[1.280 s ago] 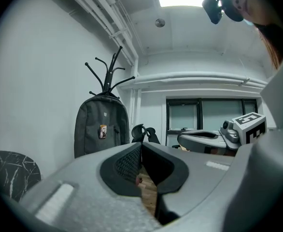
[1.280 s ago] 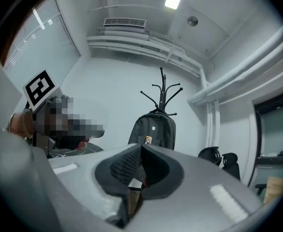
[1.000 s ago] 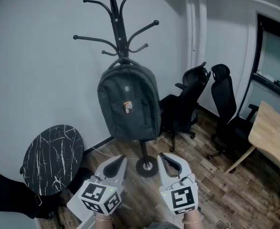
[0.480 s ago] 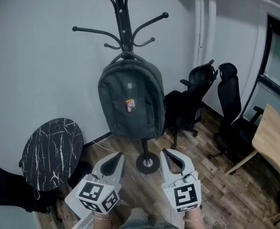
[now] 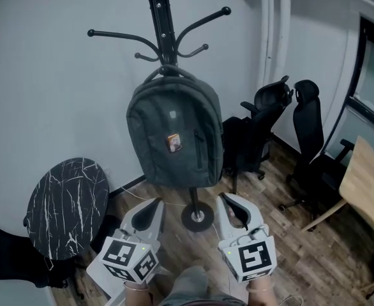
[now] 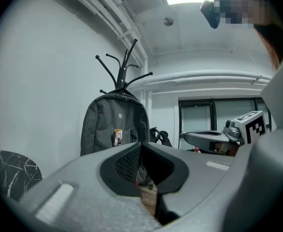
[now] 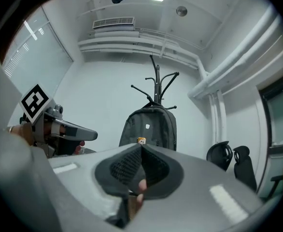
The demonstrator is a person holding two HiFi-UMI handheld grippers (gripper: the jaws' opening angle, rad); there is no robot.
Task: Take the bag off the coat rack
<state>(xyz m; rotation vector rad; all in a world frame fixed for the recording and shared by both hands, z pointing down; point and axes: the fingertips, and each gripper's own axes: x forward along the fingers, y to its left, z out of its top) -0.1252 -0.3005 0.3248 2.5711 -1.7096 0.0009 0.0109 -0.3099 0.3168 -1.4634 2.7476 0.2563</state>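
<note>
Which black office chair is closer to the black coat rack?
The left black office chair, beside the grey fabric backpack; the other chair stands farther right.

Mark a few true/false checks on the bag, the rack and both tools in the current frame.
1. The grey backpack hangs on the coat rack. True.
2. The left tool grips the backpack's strap. False: its jaws are together on nothing, and it is short of the backpack.
3. In the head view, a round black marble-pattern table stands left of the coat rack. True.
4. The right tool is wide open. False: its jaws are together and empty.
5. The office chairs stand left of the backpack. False: the black office chairs are on its right.
</note>
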